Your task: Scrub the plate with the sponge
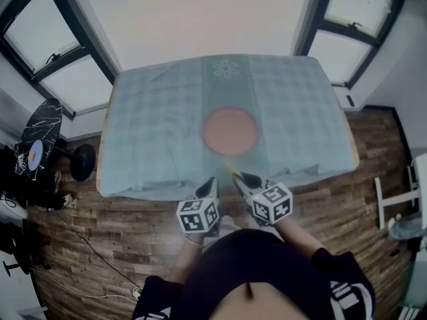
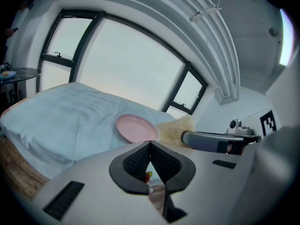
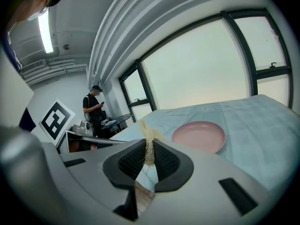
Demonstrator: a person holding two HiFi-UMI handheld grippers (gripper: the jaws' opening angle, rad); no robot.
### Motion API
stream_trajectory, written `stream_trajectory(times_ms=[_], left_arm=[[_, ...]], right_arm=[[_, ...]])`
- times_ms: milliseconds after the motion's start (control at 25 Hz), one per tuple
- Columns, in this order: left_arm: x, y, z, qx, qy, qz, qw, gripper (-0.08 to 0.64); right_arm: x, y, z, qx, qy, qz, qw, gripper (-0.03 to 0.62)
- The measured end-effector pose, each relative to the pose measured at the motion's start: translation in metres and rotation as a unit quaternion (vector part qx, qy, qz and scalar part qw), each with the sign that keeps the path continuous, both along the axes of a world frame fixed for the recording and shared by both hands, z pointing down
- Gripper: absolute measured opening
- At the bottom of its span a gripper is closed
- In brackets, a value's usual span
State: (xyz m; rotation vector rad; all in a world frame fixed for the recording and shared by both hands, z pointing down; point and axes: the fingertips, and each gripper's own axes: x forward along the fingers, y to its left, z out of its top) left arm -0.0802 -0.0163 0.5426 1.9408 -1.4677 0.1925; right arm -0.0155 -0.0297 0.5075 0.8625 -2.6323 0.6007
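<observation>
A round pink plate (image 1: 230, 130) lies in the middle of the table (image 1: 147, 125), which is covered with a pale blue-green cloth. Both grippers hover side by side over the table's near edge, short of the plate. My right gripper (image 1: 239, 177) is shut on a thin, straw-coloured fibrous sponge (image 3: 148, 142) that sticks up between its pads; the plate (image 3: 198, 136) lies ahead to its right. My left gripper (image 2: 150, 142) is shut with nothing in it. In its view the plate (image 2: 136, 128) is just ahead, and the sponge (image 2: 176, 130) juts from the right gripper (image 2: 187, 138).
Large windows run behind the table. A small round dark side table (image 1: 40, 142) and a black stool (image 1: 83, 160) stand on the wooden floor at the left, a white rack (image 1: 393, 199) at the right. A person (image 3: 93, 109) stands far off.
</observation>
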Motion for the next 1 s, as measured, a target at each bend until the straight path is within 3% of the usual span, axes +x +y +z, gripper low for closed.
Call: stream_trajectory(times_ms=[400,640,1000], left_arm=[[-0.016,-0.020,0.013,-0.018,0.014,0.009,0.9997,0.009],[-0.016,-0.033,0.017,-0.020,0.017,0.003,0.9997,0.009],[-0.030,-0.068,0.028,-0.036,0.015,-0.006,0.9992,0.009]], right_arm=[[-0.009,-0.029,0.002,0.031,0.053,0.008,0.998,0.040],[-0.003,-0.053,0.002,0.030,0.041,0.022,0.998,0.040],[-0.017,-0.104,0.011,0.039,0.054,0.008,0.998,0.040]])
